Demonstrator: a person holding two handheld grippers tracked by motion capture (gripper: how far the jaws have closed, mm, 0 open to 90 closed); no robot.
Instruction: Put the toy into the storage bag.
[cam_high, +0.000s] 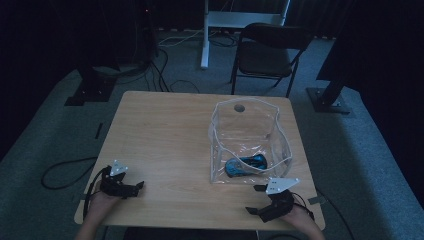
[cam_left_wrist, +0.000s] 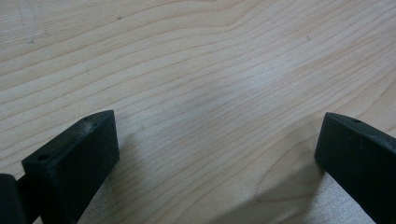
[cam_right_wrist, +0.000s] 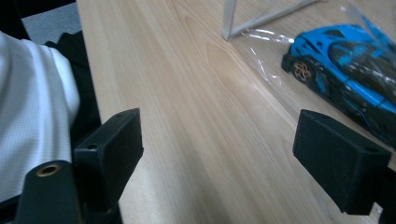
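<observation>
Toy car in a clear bag, both grippers empty

The right gripper (cam_high: 257, 200) sits wide open on the table (cam_high: 165, 130), holding nothing. The blue toy car (cam_right_wrist: 348, 70) lies inside the clear bag (cam_high: 247, 137), just ahead of it. The left gripper (cam_high: 141, 186) is wide open too, well off to the side.

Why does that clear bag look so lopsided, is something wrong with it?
The bag is soft plastic, so its walls sag and bulge and its rim stands crooked; it looks crumpled, not torn. The toy car lies inside at the bottom, near the front wall. Both grippers rest apart from it with jaws open. Nothing is spilled.
</observation>
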